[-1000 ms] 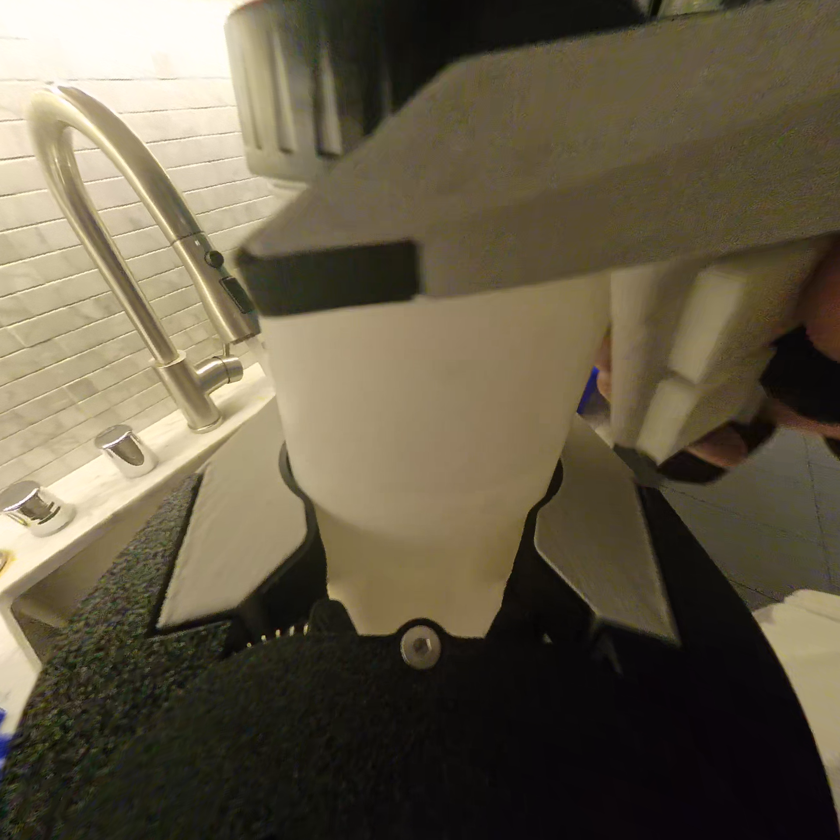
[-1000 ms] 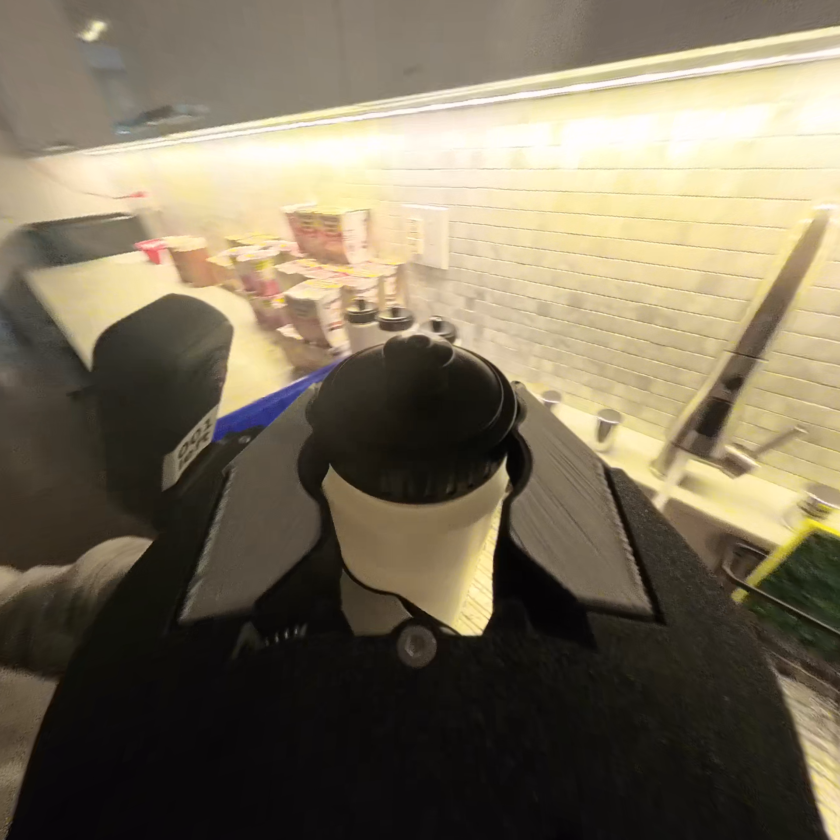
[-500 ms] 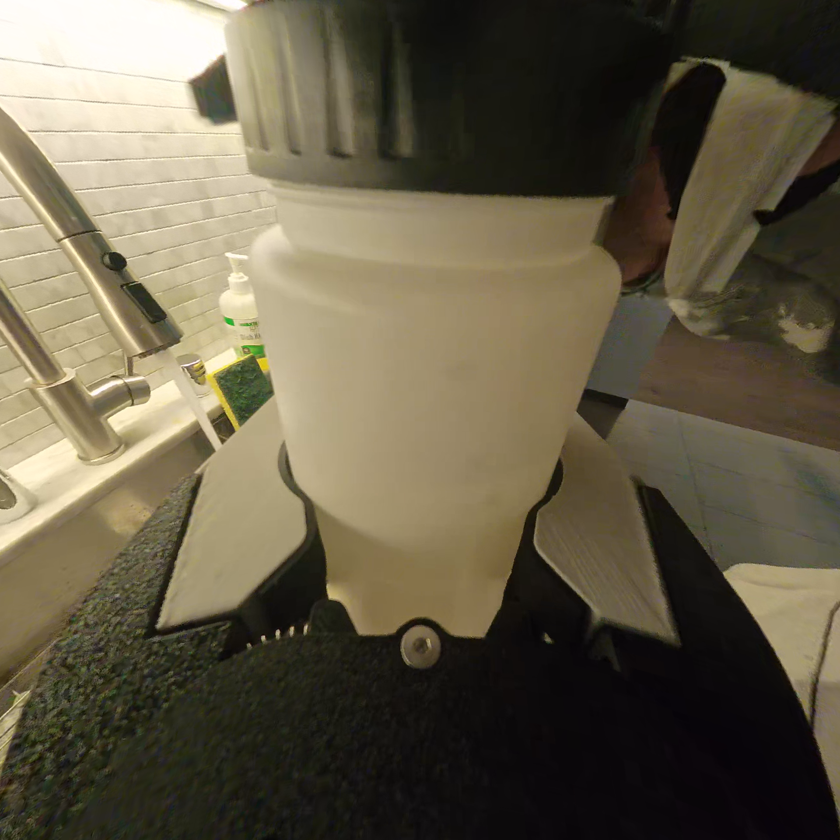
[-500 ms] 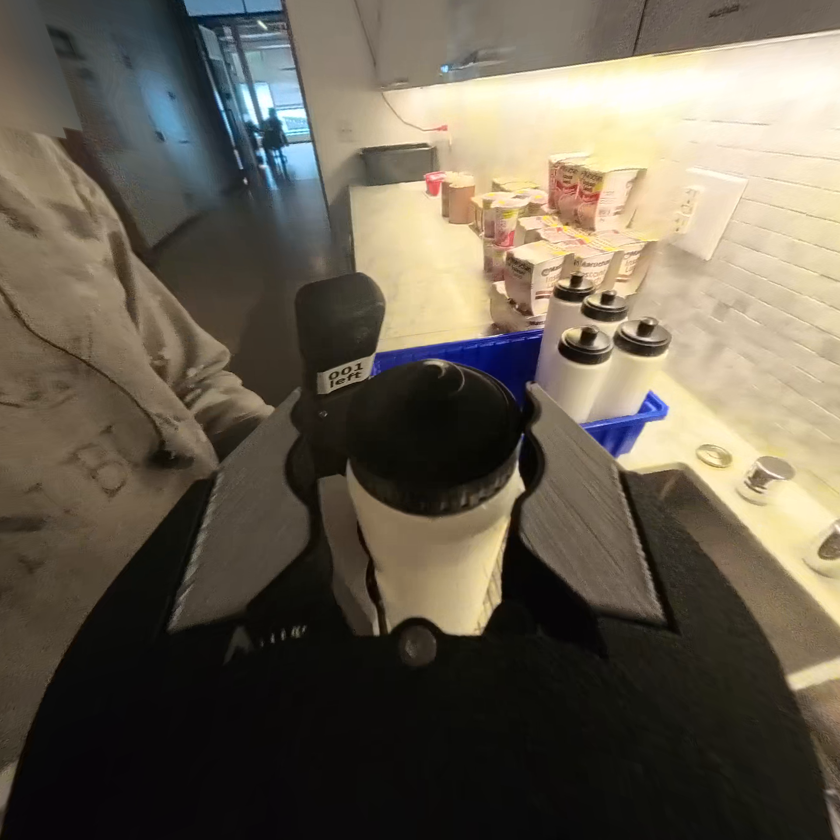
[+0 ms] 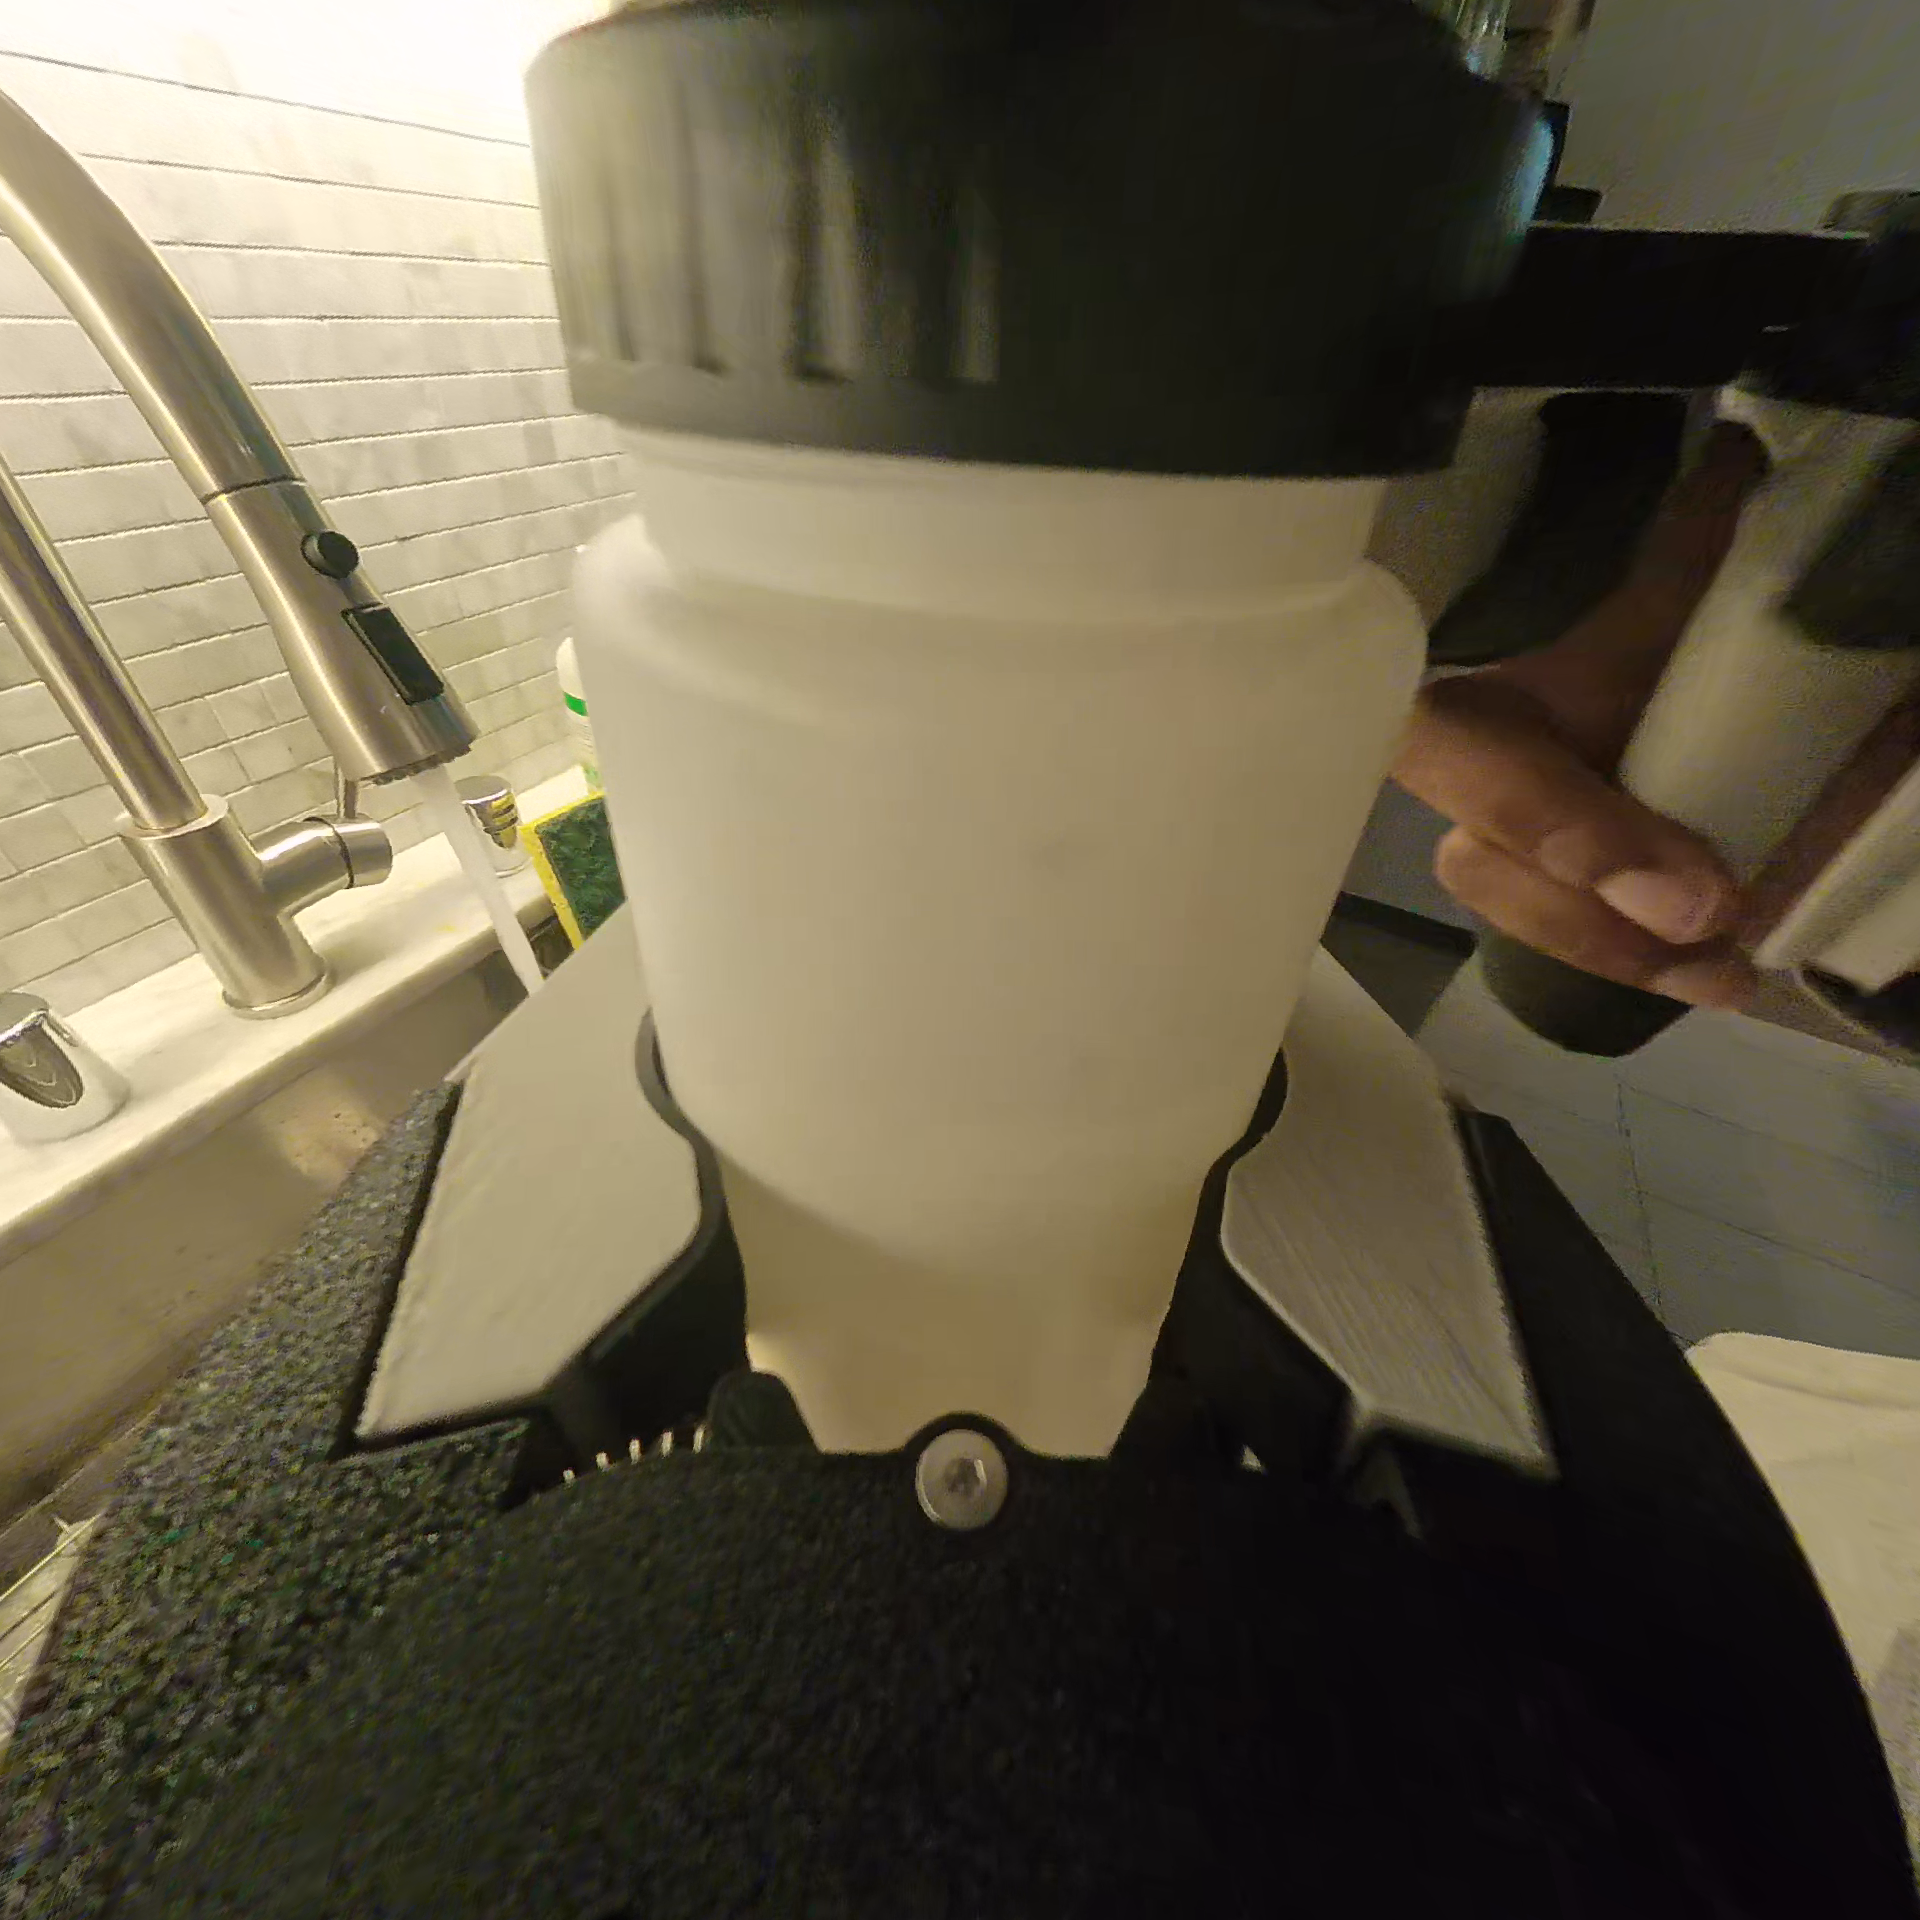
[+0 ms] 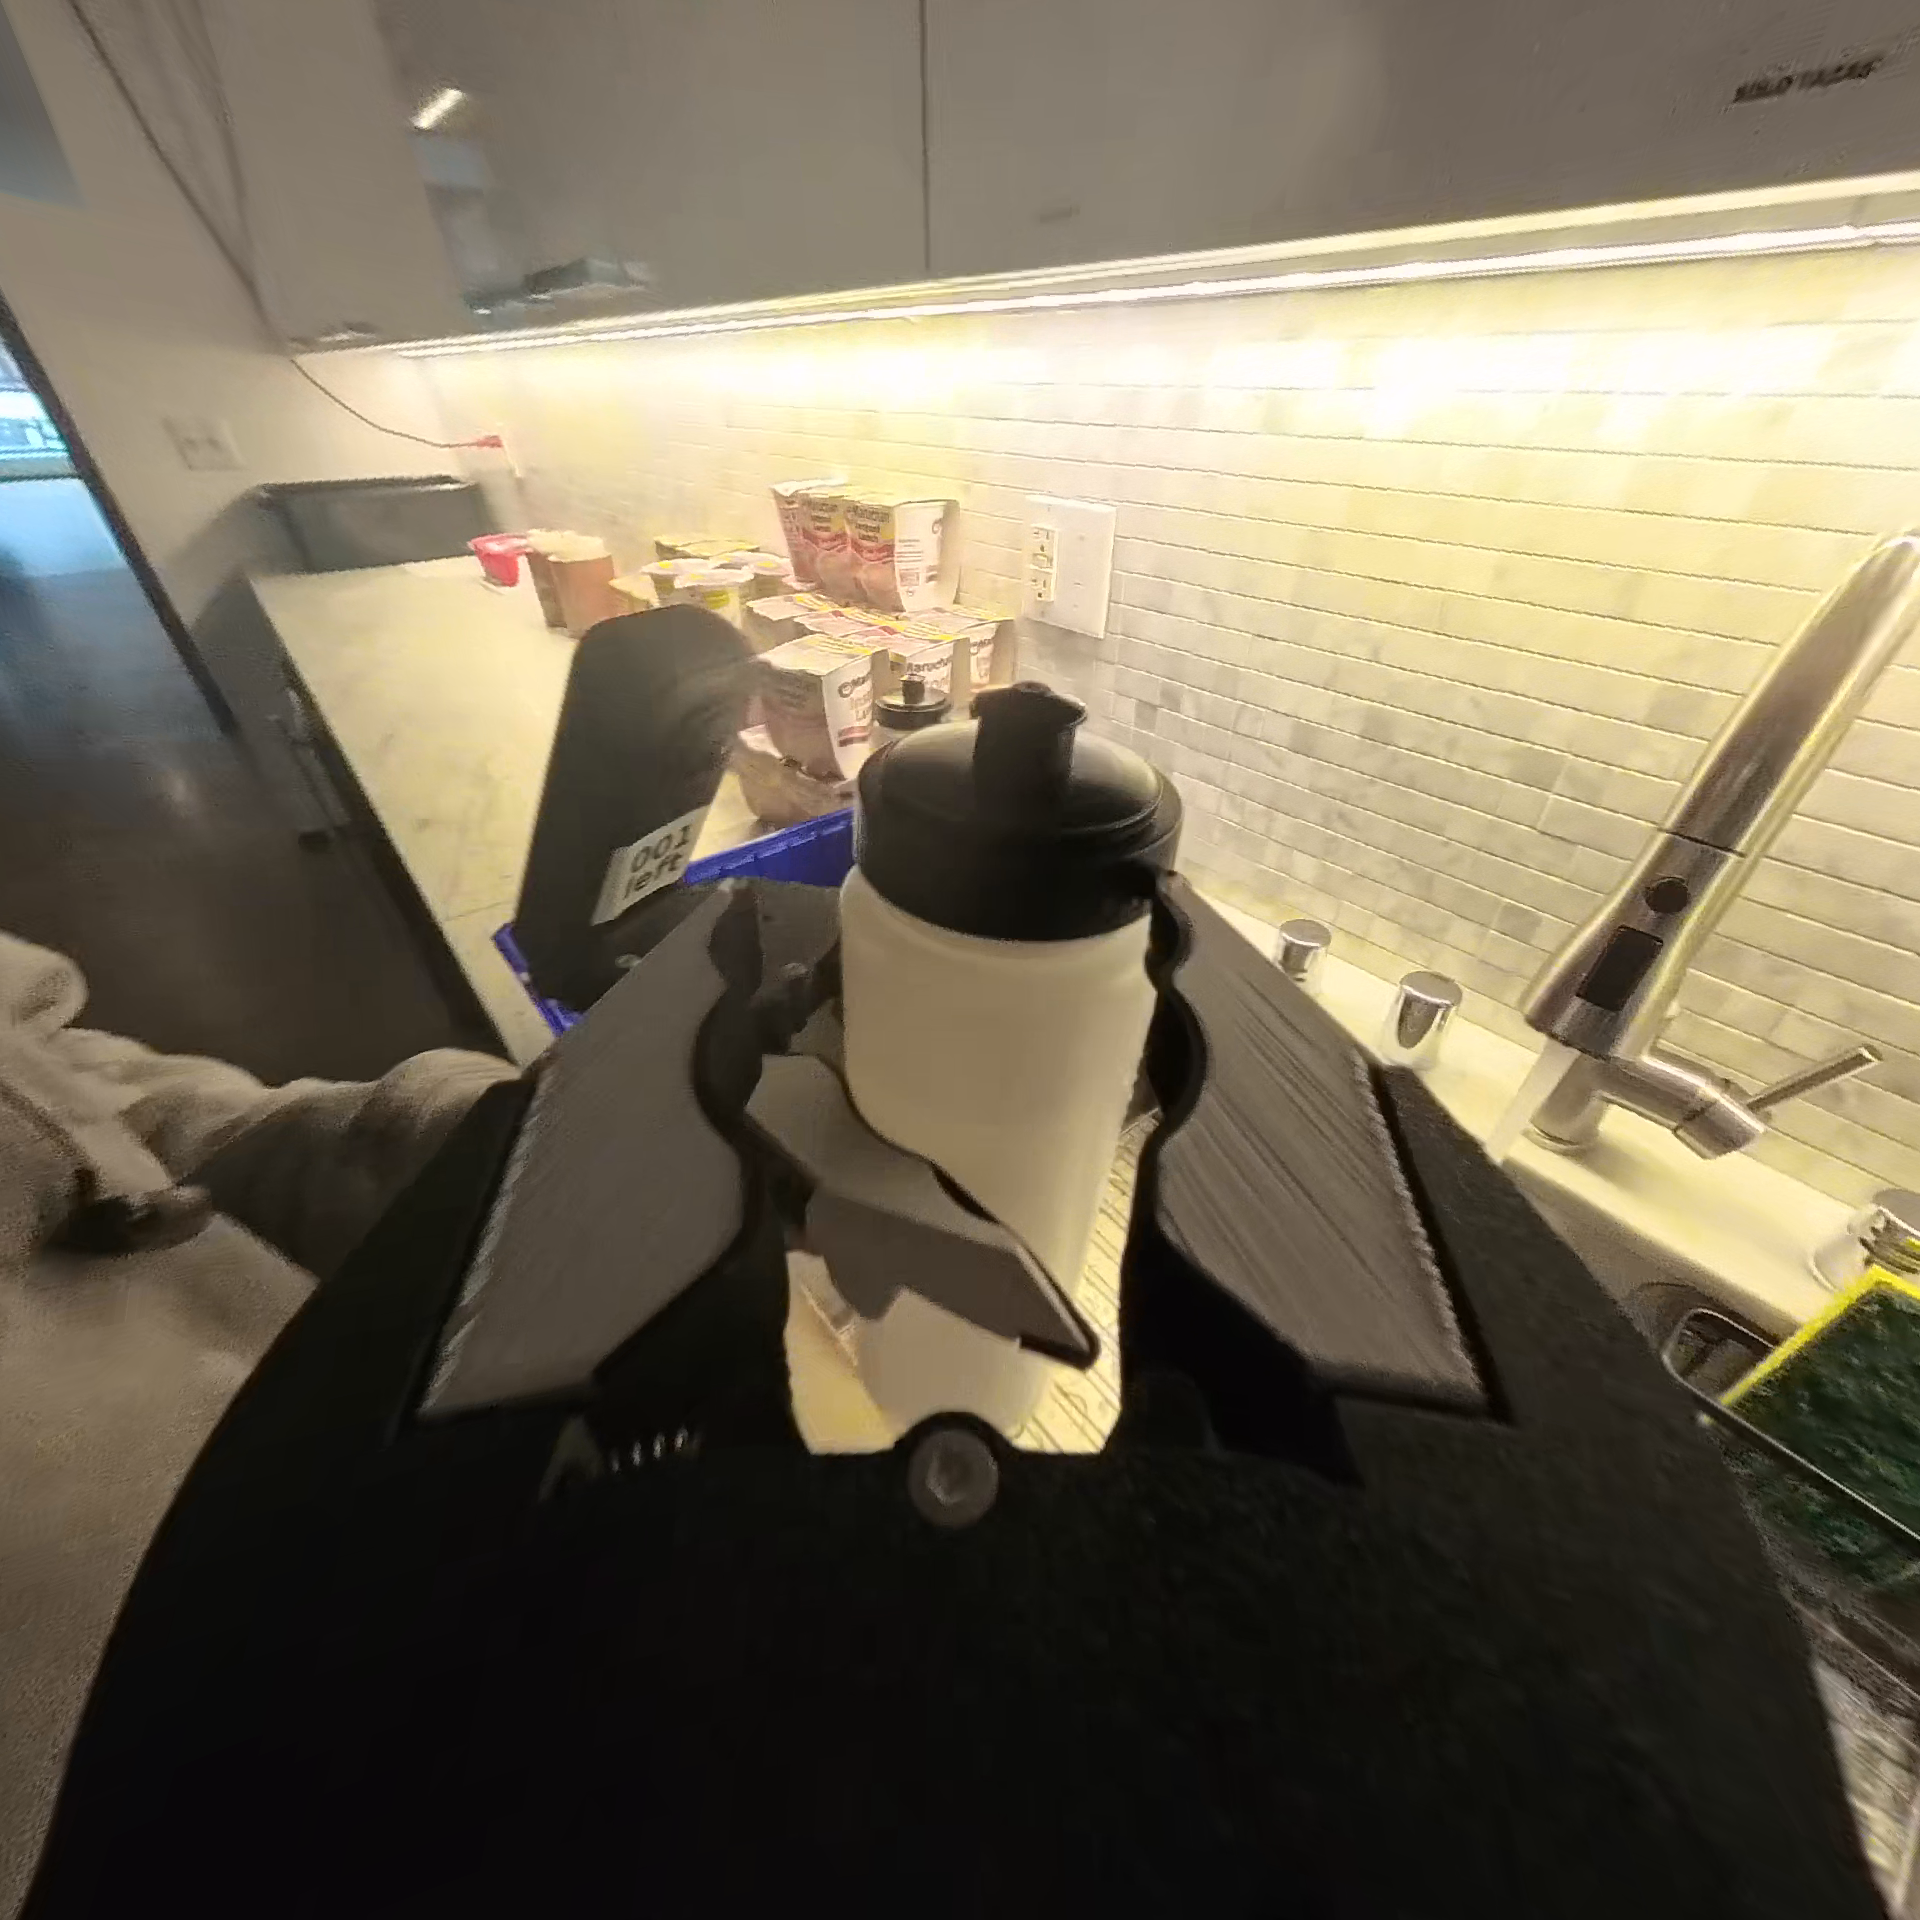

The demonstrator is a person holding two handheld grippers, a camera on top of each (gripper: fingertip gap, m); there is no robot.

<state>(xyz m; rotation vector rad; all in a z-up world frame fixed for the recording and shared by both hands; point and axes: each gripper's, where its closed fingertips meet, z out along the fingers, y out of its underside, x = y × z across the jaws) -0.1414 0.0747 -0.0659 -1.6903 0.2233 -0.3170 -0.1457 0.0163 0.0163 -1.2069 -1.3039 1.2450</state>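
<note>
A white squeeze bottle (image 5: 987, 831) with a black spout cap (image 5: 1018, 229) stands upright in my left gripper (image 5: 961, 1039), which is shut on its lower body. In the right wrist view the bottle (image 6: 987, 1039) sits between the spread jaws of my right gripper (image 6: 951, 904), level with the cap (image 6: 1018, 821). The right finger touches the bottle and the left finger stands apart from it. The left gripper's grey finger (image 6: 935, 1257) shows clamped lower on the bottle. The right gripper's black finger (image 5: 1683, 301) and a hand (image 5: 1558, 862) show beside the cap.
A steel faucet (image 5: 260, 540) runs water (image 5: 488, 873) into the sink on the left, and shows on the right in the right wrist view (image 6: 1704, 862). A green-yellow sponge (image 6: 1849, 1455) lies by the sink. A blue bin (image 6: 769, 852) and noodle cups (image 6: 862, 623) stand on the counter. A white cloth (image 5: 1818, 1507) lies lower right.
My right gripper's jaws, closed around the cap half a second ago, now stand spread apart around the bottle. Both views swung toward the faucet. The left grip is unchanged.
</note>
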